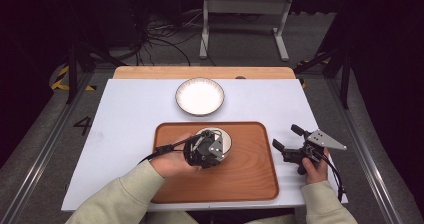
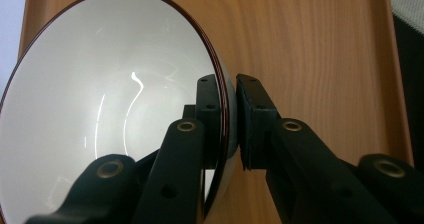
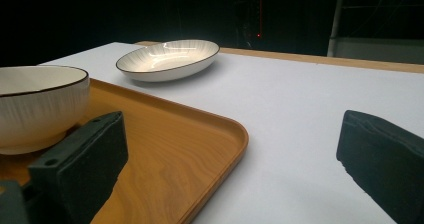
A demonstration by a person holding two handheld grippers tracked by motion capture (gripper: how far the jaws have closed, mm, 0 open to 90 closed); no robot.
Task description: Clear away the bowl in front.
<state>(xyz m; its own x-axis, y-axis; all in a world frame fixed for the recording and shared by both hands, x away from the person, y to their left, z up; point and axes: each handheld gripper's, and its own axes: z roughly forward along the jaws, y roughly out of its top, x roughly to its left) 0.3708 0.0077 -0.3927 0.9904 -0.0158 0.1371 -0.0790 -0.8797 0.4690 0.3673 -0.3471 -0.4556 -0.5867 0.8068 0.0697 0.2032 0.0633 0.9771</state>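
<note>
Nearest us, our left hand-held gripper [image 1: 212,145] pinches the rim of the white bowl [image 2: 100,109], one jaw inside and one outside, over the middle of the wooden tray [image 1: 250,174] at the surface's near edge. Our right hand-held gripper [image 1: 286,140] waits spread wide by the near right corner, the striped dish [image 1: 200,96] beyond near the far edge. We judge the thin rim grip risky: a tilt could let the glazed bowl slip and knock the tray.

The person wears pale sage-green long sleeves [image 1: 127,191] with ribbed cuffs. The left gripper [image 1: 212,144] is matte black, with brass-coloured pivot screws, blocky pads [image 2: 255,119] and a black cable [image 1: 167,148]. The right gripper [image 1: 285,138] carries a grey three-cornered plate [image 1: 326,140].
</note>
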